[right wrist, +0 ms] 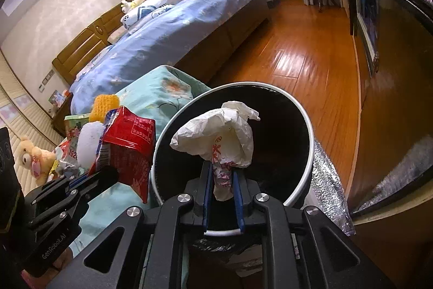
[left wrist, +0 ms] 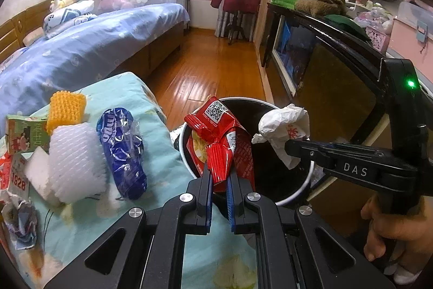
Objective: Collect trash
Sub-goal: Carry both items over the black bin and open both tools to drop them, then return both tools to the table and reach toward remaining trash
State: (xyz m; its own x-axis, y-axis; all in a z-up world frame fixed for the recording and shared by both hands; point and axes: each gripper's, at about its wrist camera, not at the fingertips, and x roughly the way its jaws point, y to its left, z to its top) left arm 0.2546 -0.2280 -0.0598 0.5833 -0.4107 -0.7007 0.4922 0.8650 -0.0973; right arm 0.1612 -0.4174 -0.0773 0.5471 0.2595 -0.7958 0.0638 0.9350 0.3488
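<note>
My left gripper (left wrist: 218, 172) is shut on a red snack wrapper (left wrist: 219, 132) and holds it over the near left rim of the black trash bin (left wrist: 292, 197). My right gripper (right wrist: 222, 173) is shut on a crumpled white paper wrapper (right wrist: 216, 134) and holds it above the open bin (right wrist: 297, 110). In the left wrist view the right gripper (left wrist: 291, 151) holds the white wrapper (left wrist: 284, 123) over the bin. In the right wrist view the left gripper (right wrist: 108, 175) shows with the red wrapper (right wrist: 130, 148) at the bin's left.
A table under a teal floral cloth (left wrist: 151, 104) carries a blue wrapper (left wrist: 121, 151), white foam net (left wrist: 75, 164), yellow foam net (left wrist: 66, 107), a green carton (left wrist: 19, 132) and crumpled scraps (left wrist: 21, 224). A bed (left wrist: 81, 45) lies beyond; a dark cabinet (left wrist: 338, 67) stands right.
</note>
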